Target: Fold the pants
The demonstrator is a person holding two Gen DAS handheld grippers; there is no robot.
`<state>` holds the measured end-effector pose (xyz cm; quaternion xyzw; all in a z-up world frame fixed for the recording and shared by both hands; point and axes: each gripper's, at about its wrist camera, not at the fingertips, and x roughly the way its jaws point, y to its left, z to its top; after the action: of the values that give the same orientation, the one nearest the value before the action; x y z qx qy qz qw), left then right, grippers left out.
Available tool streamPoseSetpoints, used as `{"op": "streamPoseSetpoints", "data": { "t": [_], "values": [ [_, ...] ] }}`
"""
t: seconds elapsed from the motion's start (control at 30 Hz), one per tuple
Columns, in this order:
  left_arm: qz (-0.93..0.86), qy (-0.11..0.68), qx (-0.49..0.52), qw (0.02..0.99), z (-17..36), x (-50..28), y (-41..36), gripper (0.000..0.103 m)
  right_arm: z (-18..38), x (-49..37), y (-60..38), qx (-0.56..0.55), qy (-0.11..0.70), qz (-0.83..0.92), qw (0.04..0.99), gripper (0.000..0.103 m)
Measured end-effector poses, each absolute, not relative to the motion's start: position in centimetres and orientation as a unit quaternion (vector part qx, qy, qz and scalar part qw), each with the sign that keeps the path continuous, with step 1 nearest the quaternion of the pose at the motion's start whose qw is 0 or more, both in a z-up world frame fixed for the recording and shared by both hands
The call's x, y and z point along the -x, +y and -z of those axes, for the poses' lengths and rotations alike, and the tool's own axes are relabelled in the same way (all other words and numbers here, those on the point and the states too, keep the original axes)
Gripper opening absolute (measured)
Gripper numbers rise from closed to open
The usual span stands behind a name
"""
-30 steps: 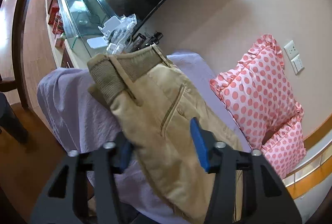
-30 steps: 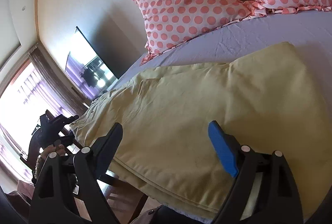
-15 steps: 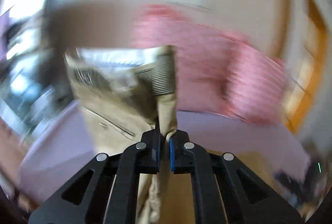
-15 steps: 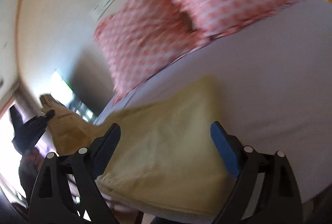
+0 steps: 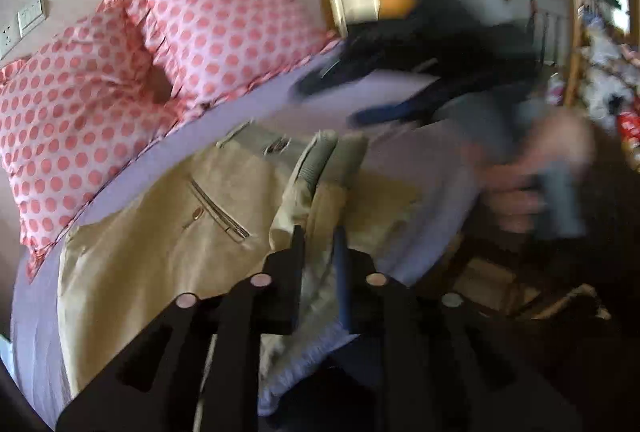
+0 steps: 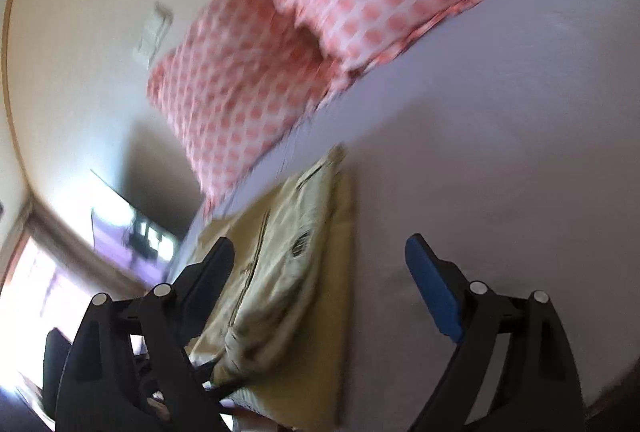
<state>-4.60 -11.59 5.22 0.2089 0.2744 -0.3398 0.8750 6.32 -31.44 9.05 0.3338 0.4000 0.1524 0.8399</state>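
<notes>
The left gripper (image 5: 318, 256) pinches a fold of the khaki pants (image 5: 168, 232), which lie on a lavender bedsheet (image 6: 500, 151). The right gripper (image 6: 320, 272) hovers wide open, holding nothing. Pink polka-dot pillows (image 5: 160, 43) lean against a beige wall (image 6: 80, 31).

One pair of pants (image 5: 168, 232), two polka-dot pillows (image 5: 224, 27), one bed (image 6: 500, 151).

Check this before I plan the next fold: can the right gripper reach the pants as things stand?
Probably yes. The right gripper is open and close to the pants, whose long edge on the sheet shows between its fingers. Nothing visible lies in the way.
</notes>
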Motion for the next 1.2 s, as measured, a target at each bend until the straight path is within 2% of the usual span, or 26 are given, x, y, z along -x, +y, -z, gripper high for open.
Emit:
{"op": "streamPoseSetpoints", "data": {
  "t": [0.07, 0.1, 0.13, 0.17, 0.27, 0.37, 0.53, 0.6, 0.67, 0.7, 0.73, 0.8, 0.9, 1.07, 1.17, 1.2],
  "values": [
    [0.352, 0.273, -0.154, 0.882, -7.4, 4.6, -8.8, 0.033, -8.6, -8.3, -30.0, -0.308, 0.432, -0.168, 0.83, 0.077],
    [0.341, 0.276, -0.128, 0.889, -8.2, 4.1, -6.9, 0.048, -8.6, -9.0, -29.5, -0.296, 0.443, -0.17, 0.829, 0.073],
    [0.323, 0.281, -0.099, 0.898, -9.0, 3.1, -5.2, 0.059, -8.3, -9.7, -29.0, -0.281, 0.456, -0.169, 0.827, 0.069],
    [0.291, 0.295, -0.054, 0.909, -9.6, 1.4, -2.0, 0.061, -8.2, -10.1, -28.7, -0.275, 0.464, -0.167, 0.826, 0.067],
    [0.197, 0.359, 0.049, 0.911, -8.9, -3.6, 5.7, 0.065, -7.7, -11.3, -27.9, -0.259, 0.478, -0.178, 0.82, 0.057],
    [0.149, 0.415, 0.102, 0.892, -6.7, -7.3, 10.8, 0.065, -7.8, -11.5, -27.7, -0.251, 0.485, -0.193, 0.815, 0.057],
    [0.202, 0.479, 0.158, 0.84, -3.5, -10.7, 11.6, 0.065, -7.4, -12.2, -28.7, -0.28, 0.488, -0.2, 0.802, 0.053],
    [0.218, 0.475, 0.165, 0.837, -3.1, -11.0, 10.7, 0.073, -7.4, -12.3, -28.4, -0.279, 0.491, -0.209, 0.798, 0.054],
    [0.233, 0.475, 0.185, 0.829, -3.2, -12.1, 10.7, 0.076, -7.2, -12.4, -28.2, -0.292, 0.496, -0.234, 0.784, 0.042],
    [0.238, 0.474, 0.195, 0.825, -3.0, -12.5, 10.7, 0.071, -6.3, -12.5, -28.4, -0.322, 0.508, -0.254, 0.757, 0.023],
    [0.246, 0.477, 0.213, 0.816, -2.7, -12.8, 10.9, 0.042, -5.8, -12.6, -28.6, -0.348, 0.508, -0.264, 0.742, 0.018],
    [0.255, 0.487, 0.235, 0.802, -2.1, -12.8, 11.2, 0.011, -5.5, -12.5, -29.0, -0.384, 0.5, -0.28, 0.724, 0.016],
    [0.25, 0.476, 0.21, 0.816, -3.4, -12.6, 10.6, 0.009, -7.0, -13.1, -28.6, -0.385, 0.492, -0.286, 0.727, 0.015],
    [0.225, 0.424, 0.141, 0.866, -8.4, -15.6, 8.9, 0.008, -12.6, -17.8, -27.7, -0.34, 0.455, -0.286, 0.772, 0.015],
    [0.174, 0.407, 0.093, 0.892, -9.6, -19.4, 7.7, 0.012, -13.3, -21.4, -28.1, -0.335, 0.436, -0.257, 0.795, 0.015],
    [0.15, 0.413, 0.077, 0.895, -9.1, -20.7, 7.3, 0.016, -12.9, -22.4, -28.2, -0.33, 0.439, -0.24, 0.801, 0.015]
  ]
}}
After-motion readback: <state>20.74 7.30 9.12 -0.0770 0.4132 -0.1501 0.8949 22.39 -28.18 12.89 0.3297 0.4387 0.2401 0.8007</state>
